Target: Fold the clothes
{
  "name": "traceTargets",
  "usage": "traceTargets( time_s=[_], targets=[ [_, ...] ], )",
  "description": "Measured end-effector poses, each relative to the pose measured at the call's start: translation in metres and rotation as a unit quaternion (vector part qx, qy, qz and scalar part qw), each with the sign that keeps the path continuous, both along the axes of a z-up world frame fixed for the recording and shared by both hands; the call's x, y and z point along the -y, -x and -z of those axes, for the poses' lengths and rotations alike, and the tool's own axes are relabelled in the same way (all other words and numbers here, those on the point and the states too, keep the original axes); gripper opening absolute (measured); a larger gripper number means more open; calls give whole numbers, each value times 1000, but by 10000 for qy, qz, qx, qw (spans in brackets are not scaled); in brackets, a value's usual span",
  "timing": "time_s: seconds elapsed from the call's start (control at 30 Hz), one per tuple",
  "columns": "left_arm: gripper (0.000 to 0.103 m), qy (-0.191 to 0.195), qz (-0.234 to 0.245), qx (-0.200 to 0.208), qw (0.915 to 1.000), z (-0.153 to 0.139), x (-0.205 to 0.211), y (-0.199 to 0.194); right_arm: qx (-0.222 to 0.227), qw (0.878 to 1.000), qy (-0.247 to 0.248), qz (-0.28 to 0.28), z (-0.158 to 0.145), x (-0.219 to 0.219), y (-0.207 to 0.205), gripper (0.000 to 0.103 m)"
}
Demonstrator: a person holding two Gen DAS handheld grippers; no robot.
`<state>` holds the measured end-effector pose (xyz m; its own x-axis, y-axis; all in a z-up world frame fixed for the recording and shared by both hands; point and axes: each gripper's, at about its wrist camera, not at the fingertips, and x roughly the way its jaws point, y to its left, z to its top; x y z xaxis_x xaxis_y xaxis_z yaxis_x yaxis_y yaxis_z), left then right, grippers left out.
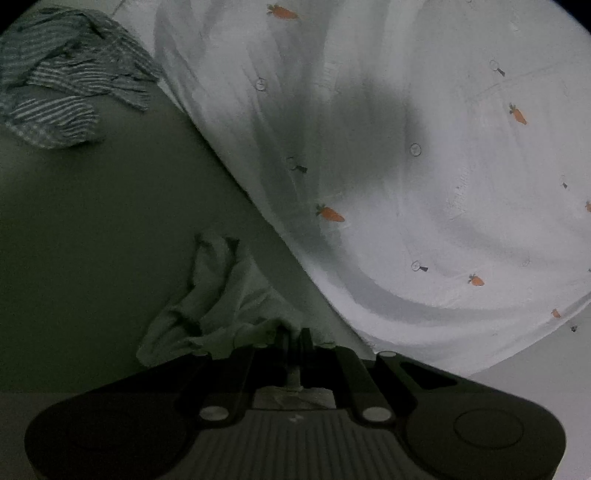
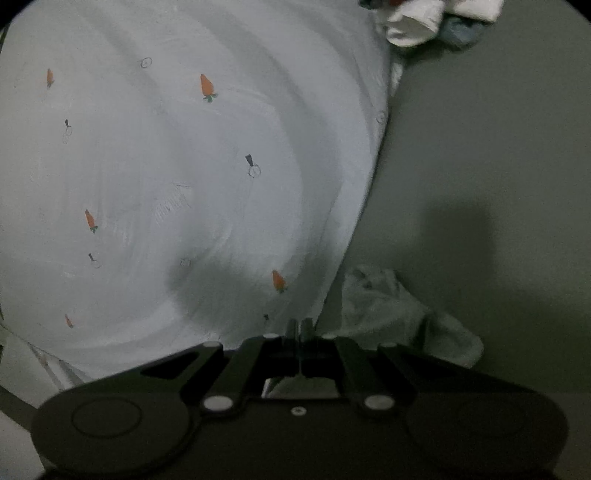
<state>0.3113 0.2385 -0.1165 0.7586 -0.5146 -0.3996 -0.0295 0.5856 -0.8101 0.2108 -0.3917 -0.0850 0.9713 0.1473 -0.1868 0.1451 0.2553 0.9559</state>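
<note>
both grippers clamped on the white carrot-print garment (image 1: 424, 166) — left gripper (image 1: 294, 334) and right gripper (image 2: 300, 325) each pinch an edge, cloth hanging over the green surface (image 1: 92, 240). thin, limp, light; it'll sag and swing, so hold at corners.

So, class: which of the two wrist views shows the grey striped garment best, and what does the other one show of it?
The left wrist view. The striped garment lies crumpled at its upper left on the dark surface, beside the white carrot-print cloth. The right wrist view shows none of it; only other bunched clothes sit at its top edge.
</note>
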Motion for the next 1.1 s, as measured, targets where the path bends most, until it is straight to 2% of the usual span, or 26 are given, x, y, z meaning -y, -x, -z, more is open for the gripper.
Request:
traceTargets(
  time_s=[0.2,0.27,0.4,0.5,0.57,0.6,0.7,0.8,0.87,1.1],
  targets=[
    [5,-71,76,-79,9999,-4,-6,-37,362,9967,-411,602,-2,9,-29,0],
    [5,18,37,-137,9999,1,-5,-50,346,9966,-218,710,-7,17,-42,0],
    [5,34,-62,-227,9997,17,2,-80,36,9980,439,457,-11,30,-78,0],
    [5,97,-278,-411,9987,32,7,-105,-646,9927,1019,-29,1,25,-105,0],
    [5,226,-425,-570,9972,42,10,-118,-939,9938,562,-184,23,22,-111,2],
    [5,154,-398,-609,9972,44,11,-123,-917,9951,311,-178,31,21,-109,3],
    [5,-60,-318,-722,9969,49,15,-138,-942,9956,26,-3,47,16,-102,10],
    [5,3,-310,-841,9960,56,10,-145,-1097,9939,-83,-94,57,14,-102,16],
    [5,12,-317,-936,9951,59,7,-146,-1164,9931,42,-137,56,10,-105,28],
    [5,144,-333,-1001,9943,65,4,-143,-1258,9885,651,-528,52,10,-140,46]
  ],
)
